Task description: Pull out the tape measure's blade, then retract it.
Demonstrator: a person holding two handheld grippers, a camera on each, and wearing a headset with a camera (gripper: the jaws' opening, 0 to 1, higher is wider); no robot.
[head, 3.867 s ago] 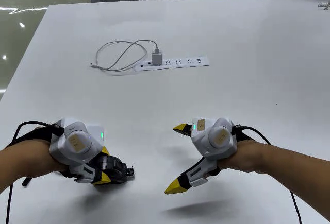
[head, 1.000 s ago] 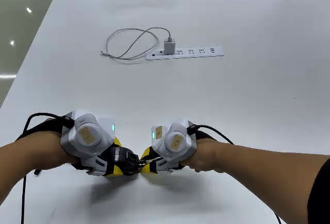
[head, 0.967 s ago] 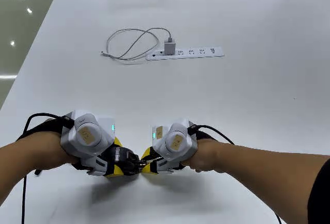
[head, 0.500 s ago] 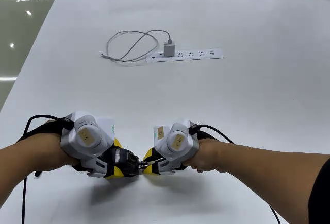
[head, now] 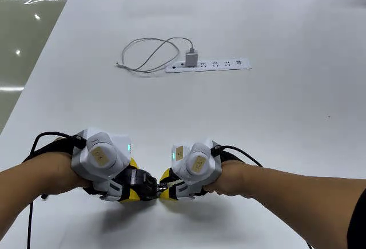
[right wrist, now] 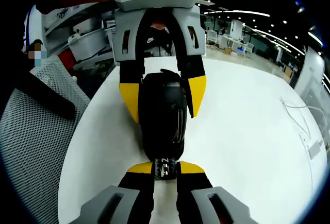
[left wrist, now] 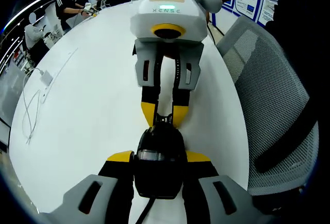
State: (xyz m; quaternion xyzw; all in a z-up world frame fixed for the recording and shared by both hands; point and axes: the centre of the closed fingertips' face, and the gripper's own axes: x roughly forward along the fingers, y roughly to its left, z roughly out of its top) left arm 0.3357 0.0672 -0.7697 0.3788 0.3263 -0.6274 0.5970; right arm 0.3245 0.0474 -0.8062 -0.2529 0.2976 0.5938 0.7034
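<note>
The left gripper (left wrist: 159, 156) clamps the tape measure case (head: 143, 182), the right gripper (right wrist: 166, 169) pinches the blade tip (right wrist: 165, 162) just beside it; best pull straight away from the case.

Right gripper (head: 164, 187) has closed onto the blade (right wrist: 165, 166).

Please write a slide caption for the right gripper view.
The right hand-held gripper pinches the blade of the black tape measure gripped by the left hand-held gripper.

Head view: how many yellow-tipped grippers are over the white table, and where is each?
2. The white, yellow-tipped left gripper sits near left, clamping the black tape measure. The matching right gripper meets it from the right, pinching the blade's end. None seems hidden.
</note>
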